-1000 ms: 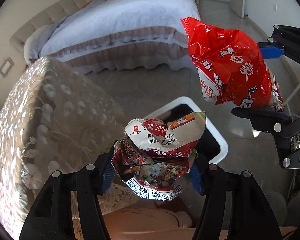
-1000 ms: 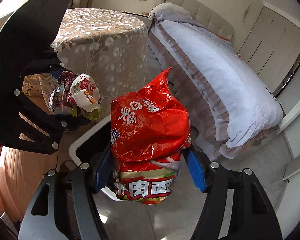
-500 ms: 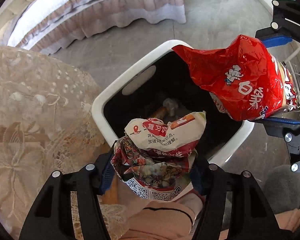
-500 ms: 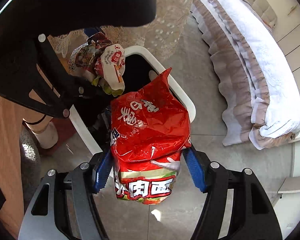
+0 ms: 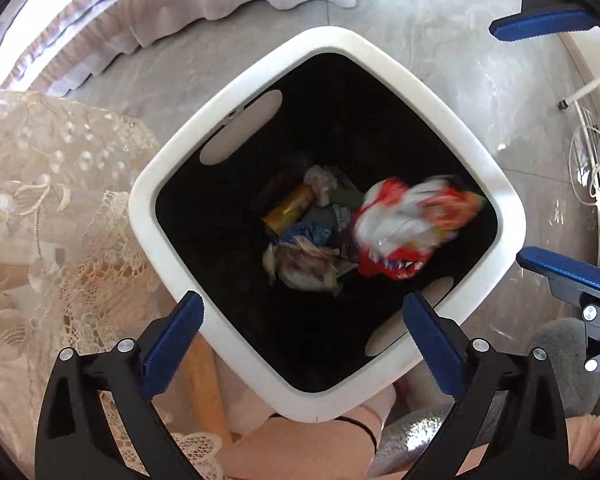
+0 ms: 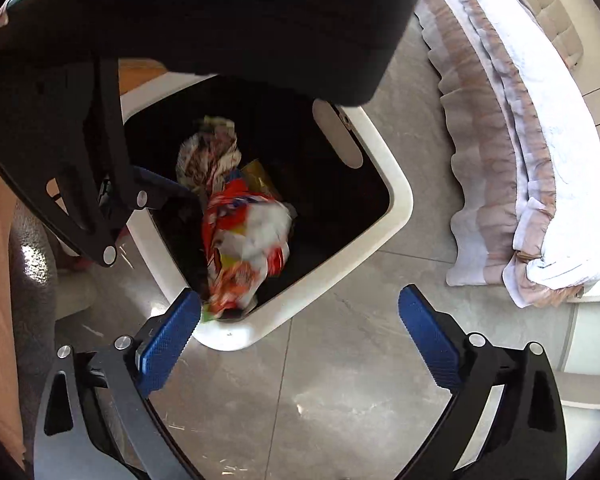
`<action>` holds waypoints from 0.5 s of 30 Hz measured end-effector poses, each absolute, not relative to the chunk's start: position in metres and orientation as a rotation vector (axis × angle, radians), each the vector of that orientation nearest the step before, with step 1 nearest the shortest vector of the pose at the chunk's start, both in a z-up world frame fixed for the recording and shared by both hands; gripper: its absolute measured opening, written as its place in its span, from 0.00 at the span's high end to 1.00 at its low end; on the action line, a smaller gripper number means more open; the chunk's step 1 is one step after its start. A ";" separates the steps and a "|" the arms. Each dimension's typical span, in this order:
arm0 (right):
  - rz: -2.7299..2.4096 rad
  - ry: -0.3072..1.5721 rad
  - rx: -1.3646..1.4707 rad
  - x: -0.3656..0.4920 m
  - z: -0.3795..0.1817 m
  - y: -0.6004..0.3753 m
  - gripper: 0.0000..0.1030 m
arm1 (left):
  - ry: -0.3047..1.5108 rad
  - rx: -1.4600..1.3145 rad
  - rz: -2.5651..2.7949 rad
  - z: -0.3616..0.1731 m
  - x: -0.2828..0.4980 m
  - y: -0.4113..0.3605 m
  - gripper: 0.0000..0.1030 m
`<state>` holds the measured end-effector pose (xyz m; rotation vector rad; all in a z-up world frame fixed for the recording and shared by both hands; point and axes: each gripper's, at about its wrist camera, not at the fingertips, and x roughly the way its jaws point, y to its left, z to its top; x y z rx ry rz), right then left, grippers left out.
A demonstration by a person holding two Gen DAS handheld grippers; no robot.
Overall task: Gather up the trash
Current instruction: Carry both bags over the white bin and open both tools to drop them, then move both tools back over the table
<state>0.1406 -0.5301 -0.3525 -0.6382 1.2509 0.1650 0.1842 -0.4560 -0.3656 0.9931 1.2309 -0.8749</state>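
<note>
Okay, starting with the left wrist view: looking straight down into the white bin (image 5: 172, 184) on the floor, right beside the lace-covered surface (image 5: 40, 200). Seeing the left tongs (image 5: 302, 308) spread wide above the opening, having just been opening, with nothing between the pads. Same for the right tongs (image 5: 508, 140) at the edge of the view: wide apart, just been opening, gripping nothing. Spotting the red noodle wrapper (image 5: 404, 224) inside the bin, smeared with blur, so probably mid-drop. Finding the crumpled printed wrapper (image 5: 304, 264) deeper down among older rubbish, next to something yellow and can-like (image 5: 288, 208).

Moving to the right wrist view: mostly blocked up top by the black body of the left tool. Still catching the red wrapper (image 6: 244, 240) within the rim (image 6: 396, 208), its lower end near the close edge, glossy, crinkled, red and white. Making out the other wrapper (image 6: 212, 152) further in.

Looks like this drop-off is basically done. Can't tell about trash elsewhere.
</note>
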 end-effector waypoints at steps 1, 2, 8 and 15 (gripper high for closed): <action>0.161 1.246 -0.637 0.139 -0.351 -0.530 0.04 | 1.220 0.990 -0.880 -0.362 0.182 -0.455 0.05; 0.158 1.243 -0.632 0.138 -0.349 -0.531 0.04 | 1.210 0.987 -0.883 -0.358 0.180 -0.454 0.05; 0.115 1.165 -0.606 0.132 -0.319 -0.535 0.04 | 1.129 0.952 -0.872 -0.334 0.175 -0.452 0.05; 0.050 1.053 -0.582 0.120 -0.275 -0.537 0.04 | 1.038 0.836 -0.835 -0.284 0.168 -0.435 0.05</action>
